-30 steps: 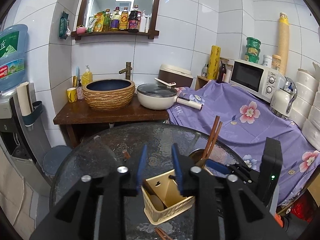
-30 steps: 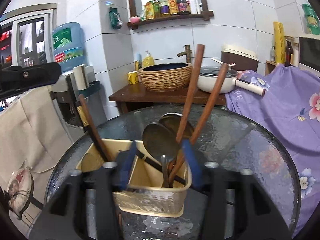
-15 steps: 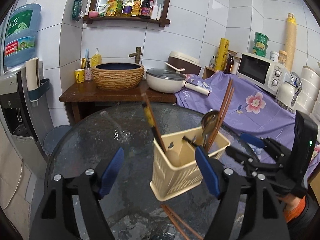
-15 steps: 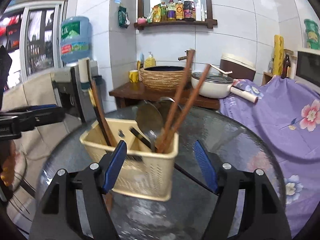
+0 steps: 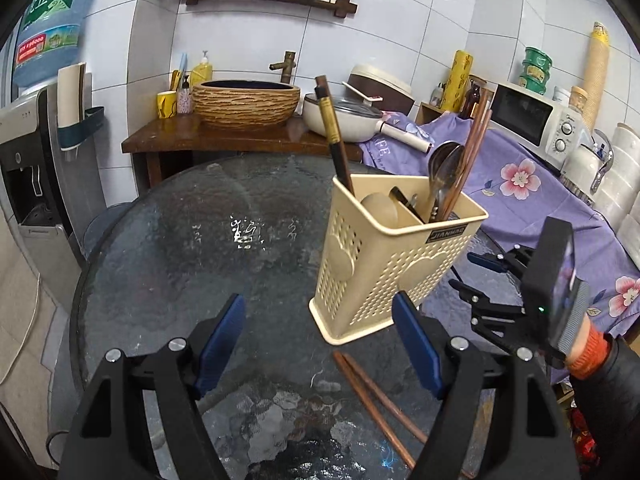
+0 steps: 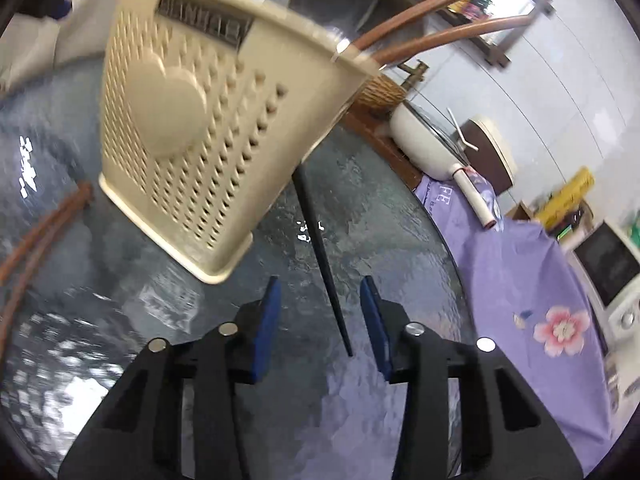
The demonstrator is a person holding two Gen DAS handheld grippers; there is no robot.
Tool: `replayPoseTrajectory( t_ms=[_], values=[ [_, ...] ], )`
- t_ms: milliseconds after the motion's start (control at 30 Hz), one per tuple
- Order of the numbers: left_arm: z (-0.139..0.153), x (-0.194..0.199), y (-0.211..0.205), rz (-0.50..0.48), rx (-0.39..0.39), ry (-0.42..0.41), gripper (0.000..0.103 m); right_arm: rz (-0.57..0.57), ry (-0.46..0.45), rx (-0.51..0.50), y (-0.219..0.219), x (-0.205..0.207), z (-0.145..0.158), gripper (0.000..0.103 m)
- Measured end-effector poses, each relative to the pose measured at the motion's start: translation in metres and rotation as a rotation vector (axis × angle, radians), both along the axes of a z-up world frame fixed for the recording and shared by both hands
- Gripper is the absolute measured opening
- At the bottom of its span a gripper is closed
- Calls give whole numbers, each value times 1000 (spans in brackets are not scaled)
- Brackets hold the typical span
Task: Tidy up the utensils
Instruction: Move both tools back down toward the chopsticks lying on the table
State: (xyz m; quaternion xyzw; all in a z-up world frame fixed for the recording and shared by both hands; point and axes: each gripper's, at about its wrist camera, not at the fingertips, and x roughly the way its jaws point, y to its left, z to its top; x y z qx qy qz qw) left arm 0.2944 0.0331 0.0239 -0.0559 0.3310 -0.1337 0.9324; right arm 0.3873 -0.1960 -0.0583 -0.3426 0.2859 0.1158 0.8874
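A cream perforated utensil holder (image 5: 396,256) stands on the dark glass table (image 5: 200,264). It holds spoons (image 5: 442,168), brown chopsticks (image 5: 472,148) and a dark chopstick (image 5: 334,136). Two brown chopsticks (image 5: 376,396) lie on the table in front of it. My left gripper (image 5: 320,344) is open and empty, just short of the holder. My right gripper (image 6: 322,320) is open, low over the table. A single black chopstick (image 6: 320,256) lies on the glass between its pads, beside the holder (image 6: 188,120). The right gripper also shows in the left wrist view (image 5: 480,276).
A purple flowered cloth (image 5: 520,184) covers the counter to the right, with a microwave (image 5: 536,124) on it. A wooden stand with a basin (image 5: 246,102) and a white pan (image 5: 344,120) is behind the table. A water dispenser (image 5: 28,160) stands at left.
Both grippers drew back from the holder and opened. The right gripper then dropped low beside the holder, over the black chopstick. The holder stands on the table, untouched.
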Motion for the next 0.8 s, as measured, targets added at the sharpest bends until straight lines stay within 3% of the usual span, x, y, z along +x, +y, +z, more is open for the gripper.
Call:
replayPoseTrajectory(
  t_ms=[167, 400, 567, 800],
  values=[
    [-5, -2, 7, 13, 7, 11, 74, -9, 3, 37, -6, 15, -8, 33],
    [-11, 0, 8, 14, -4, 33, 74, 9, -32, -43, -4, 16, -19, 9],
    [-11, -1, 2, 2, -5, 31, 74, 41, -57, -155, -2, 10, -25, 7],
    [-13, -2, 2, -1, -10, 34, 74, 36, -27, -129, -15, 2, -24, 7]
  ],
)
